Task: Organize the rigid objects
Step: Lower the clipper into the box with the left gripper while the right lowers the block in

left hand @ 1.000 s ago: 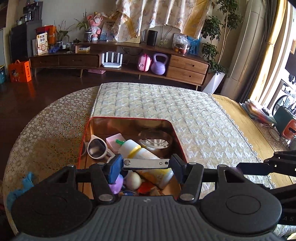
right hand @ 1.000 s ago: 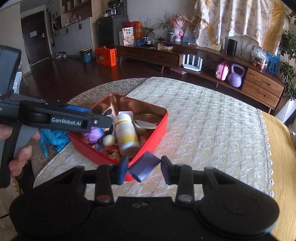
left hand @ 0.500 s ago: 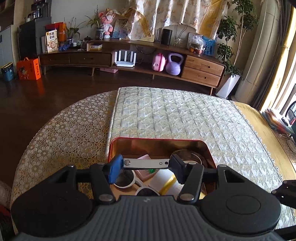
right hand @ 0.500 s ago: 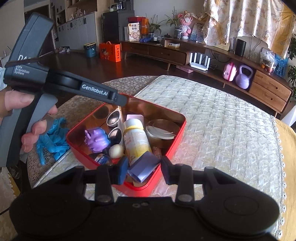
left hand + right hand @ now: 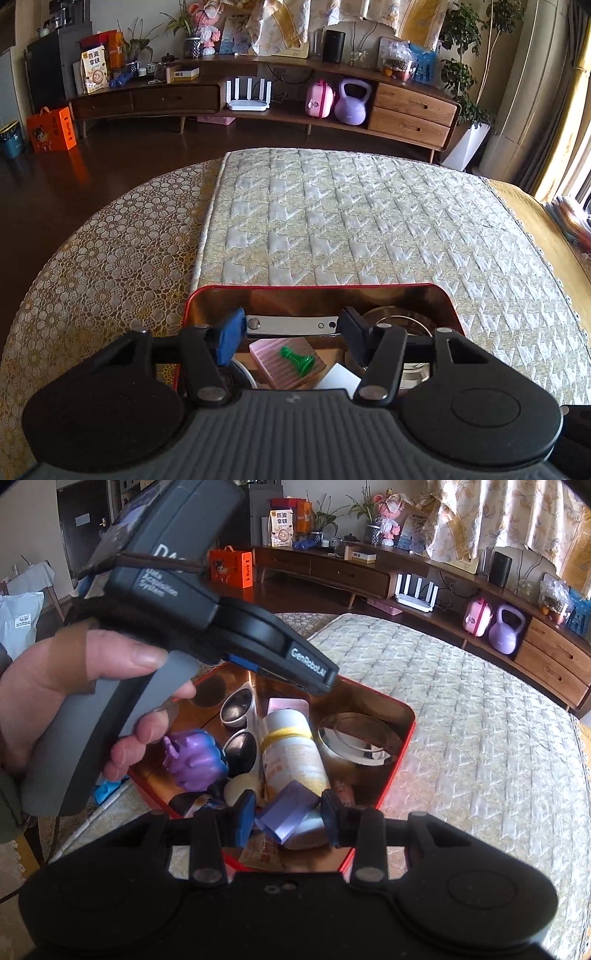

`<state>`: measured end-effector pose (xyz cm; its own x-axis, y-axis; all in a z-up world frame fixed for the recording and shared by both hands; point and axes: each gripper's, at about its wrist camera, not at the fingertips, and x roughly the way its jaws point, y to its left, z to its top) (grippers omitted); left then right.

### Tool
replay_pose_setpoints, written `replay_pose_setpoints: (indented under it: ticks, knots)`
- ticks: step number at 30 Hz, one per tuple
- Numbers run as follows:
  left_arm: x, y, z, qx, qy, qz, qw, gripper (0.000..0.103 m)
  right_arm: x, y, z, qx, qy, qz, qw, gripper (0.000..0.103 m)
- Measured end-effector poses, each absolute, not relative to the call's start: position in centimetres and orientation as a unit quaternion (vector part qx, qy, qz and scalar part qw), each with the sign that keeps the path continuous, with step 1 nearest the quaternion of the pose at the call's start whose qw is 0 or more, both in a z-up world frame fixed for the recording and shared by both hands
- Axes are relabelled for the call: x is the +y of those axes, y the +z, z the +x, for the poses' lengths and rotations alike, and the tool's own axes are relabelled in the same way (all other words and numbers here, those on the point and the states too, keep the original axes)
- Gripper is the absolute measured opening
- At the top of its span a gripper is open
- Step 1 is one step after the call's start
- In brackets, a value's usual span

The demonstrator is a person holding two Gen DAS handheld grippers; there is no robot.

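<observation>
A red tin box sits on the quilted table mat. It holds a white bottle, sunglasses, a purple toy, a round metal tin, a pink box with a green piece on it. My left gripper is shut on a flat silver metal bar, held over the box's far part. My right gripper is shut on a small purple block, held over the box's near edge.
The quilted mat lies on a lace-covered round table. A blue cloth lies left of the box. In the right wrist view the left gripper's body and the hand holding it hang over the box's left side. A sideboard stands beyond.
Both grippers have moved forward over the red box, each still gripping its object. The left gripper has risen closer to the right camera.
</observation>
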<state>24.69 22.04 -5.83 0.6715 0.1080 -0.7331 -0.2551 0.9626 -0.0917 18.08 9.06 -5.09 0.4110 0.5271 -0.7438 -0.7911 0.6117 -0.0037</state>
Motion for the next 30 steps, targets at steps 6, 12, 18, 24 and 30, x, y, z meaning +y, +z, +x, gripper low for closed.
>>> replay_pose_setpoints:
  ticks: [6, 12, 18, 24, 30]
  knots:
    - [21.9, -7.2, 25.9, 0.416, 0.102, -0.095, 0.899, 0.057, 9.6, -5.5, 18.7, 0.359, 0.397, -0.186, 0.824, 0.037]
    - [21.7, -7.7, 26.6, 0.421, 0.108, -0.078, 0.897, 0.057, 9.4, -5.9, 19.4, 0.366, 0.393, -0.168, 0.827, 0.037]
    - [20.9, -7.9, 26.7, 0.425, 0.113, -0.051, 0.897, 0.057, 9.1, -5.9, 20.0, 0.371, 0.397, -0.156, 0.825, 0.040]
    - [20.9, -7.9, 26.6, 0.429, 0.116, -0.056, 0.894, 0.064, 8.5, -5.8, 20.3, 0.380, 0.397, -0.136, 0.825, 0.044]
    - [21.4, -7.2, 25.6, 0.420, 0.119, -0.078, 0.896, 0.068, 7.8, -5.2, 20.4, 0.374, 0.394, -0.124, 0.830, 0.052]
